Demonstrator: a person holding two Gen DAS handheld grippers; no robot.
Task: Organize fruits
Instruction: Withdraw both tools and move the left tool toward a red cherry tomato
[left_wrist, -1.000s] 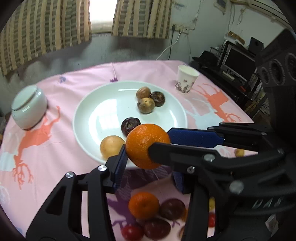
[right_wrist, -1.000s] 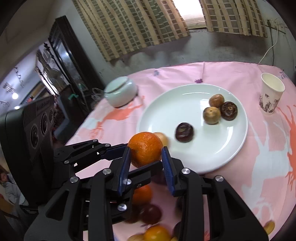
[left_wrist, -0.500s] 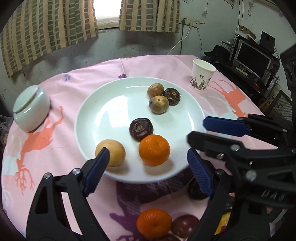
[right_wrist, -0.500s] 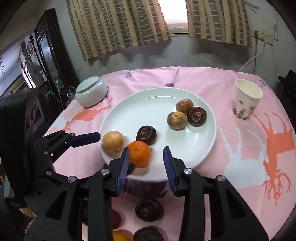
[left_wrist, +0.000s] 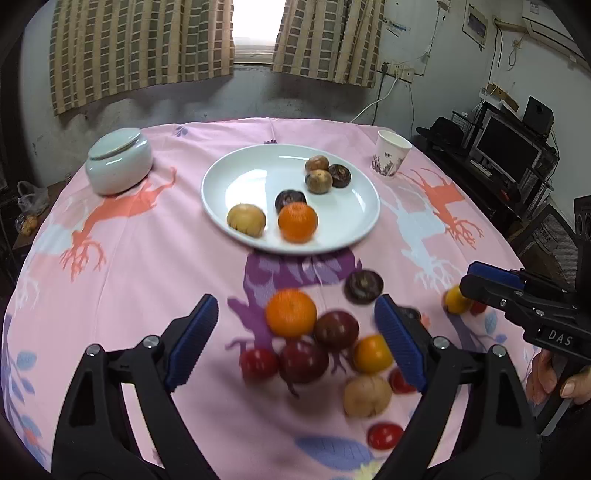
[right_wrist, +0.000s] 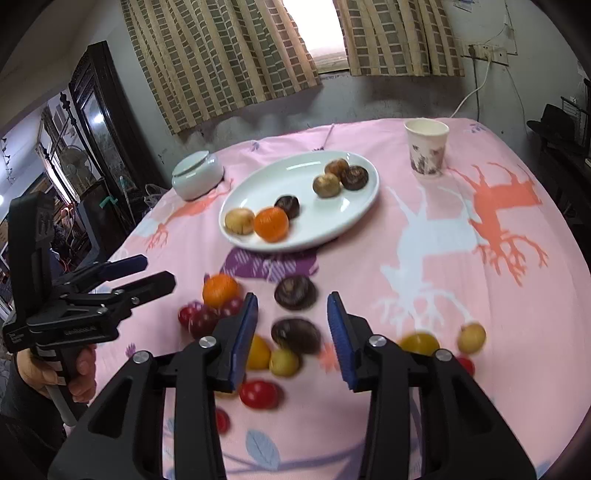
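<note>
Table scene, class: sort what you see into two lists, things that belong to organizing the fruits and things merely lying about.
Belongs to the job:
white plate
orange on the plate
orange on the cloth
loose fruit pile
left gripper, open
right gripper, open

Just lying about:
paper cup
lidded jar
curtains

The white plate (left_wrist: 236, 177) is sitting on the pink cloth, carrying six fruits. An orange mandarin (left_wrist: 297, 222) is resting near its front rim, a pale yellow-brown fruit (left_wrist: 246, 220) just beside it, a dark brown one (left_wrist: 290, 199) touching behind. Three more small fruits (left_wrist: 322, 174), two tan and one dark, are clustering at the far side. In front of the plate, loose fruits are lying bunched on the cloth: another mandarin (left_wrist: 291, 313), dark purple ones (left_wrist: 336, 329), small red ones (left_wrist: 258, 363), yellow ones (left_wrist: 372, 353).
</note>
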